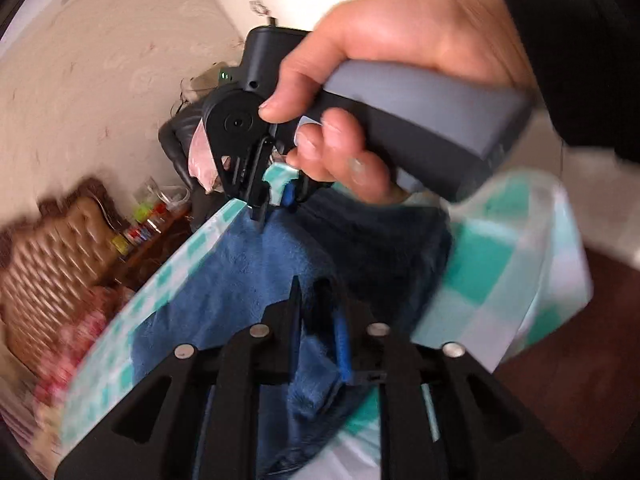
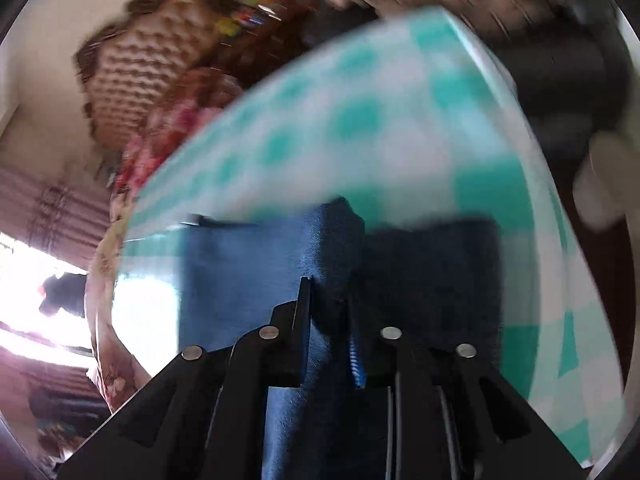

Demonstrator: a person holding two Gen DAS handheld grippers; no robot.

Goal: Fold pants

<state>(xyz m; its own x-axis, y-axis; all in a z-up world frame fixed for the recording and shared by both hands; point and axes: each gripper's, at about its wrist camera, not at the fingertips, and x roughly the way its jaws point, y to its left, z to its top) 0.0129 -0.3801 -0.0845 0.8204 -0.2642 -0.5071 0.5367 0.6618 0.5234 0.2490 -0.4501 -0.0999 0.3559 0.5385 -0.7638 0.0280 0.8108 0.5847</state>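
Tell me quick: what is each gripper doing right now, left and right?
Left gripper: shut on the blue pants.
Right gripper: shut on the same pants, over the checked cloth.

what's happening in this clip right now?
A person is folding blue pants on a table with a teal-checked cloth, one handheld gripper per hand. The left gripper and the right gripper are both pinching the fabric. The left wrist view also shows the person's right hand on its gripper. Both frames are motion-blurred.
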